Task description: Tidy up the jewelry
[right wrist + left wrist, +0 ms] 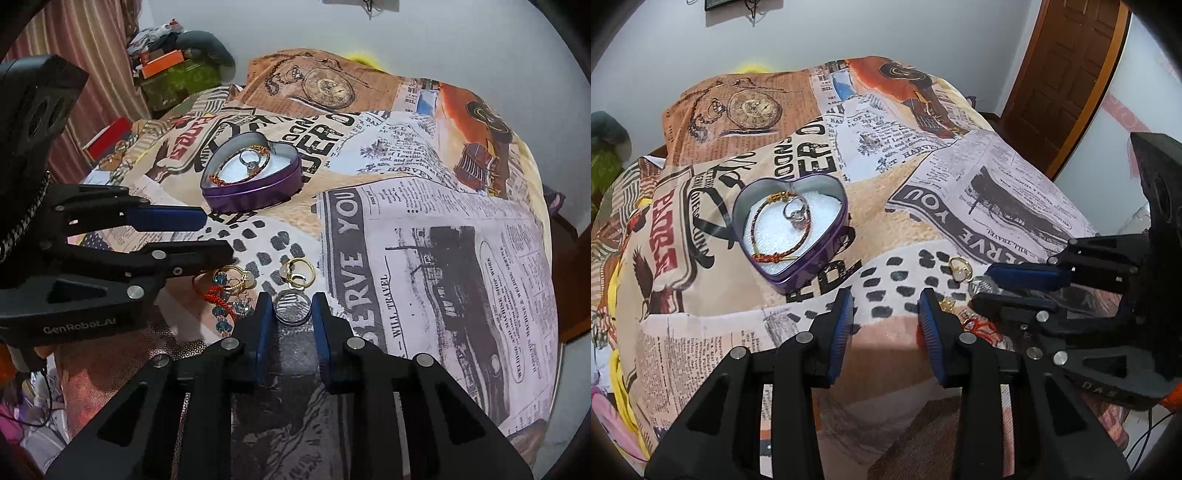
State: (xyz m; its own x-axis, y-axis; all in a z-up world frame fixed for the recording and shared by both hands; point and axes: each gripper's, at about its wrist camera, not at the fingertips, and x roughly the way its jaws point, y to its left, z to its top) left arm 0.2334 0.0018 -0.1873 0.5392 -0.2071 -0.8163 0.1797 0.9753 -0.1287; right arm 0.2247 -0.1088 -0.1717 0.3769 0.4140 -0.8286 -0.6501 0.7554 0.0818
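A purple heart-shaped tin (812, 266) (255, 188) with white foam holds a red-and-gold cord bracelet (758, 236) and a silver ring (796, 213). My left gripper (886, 317) is open and empty, just in front of the tin. My right gripper (291, 314) has its pads on either side of a silver band ring (291, 307) lying on the cloth; the jaws are narrow, and I cannot tell if they press it. Gold rings (298, 271) (961, 268) lie just beyond it. A red cord bracelet (218, 295) and blue-stone pieces (223, 325) lie to its left.
All of it rests on a mound covered by a newspaper-print cloth (424, 240). A wooden door (1067, 74) stands at the right. Clutter and a curtain (74, 55) are at the left. The left gripper's body (92, 240) reaches in beside the jewelry pile.
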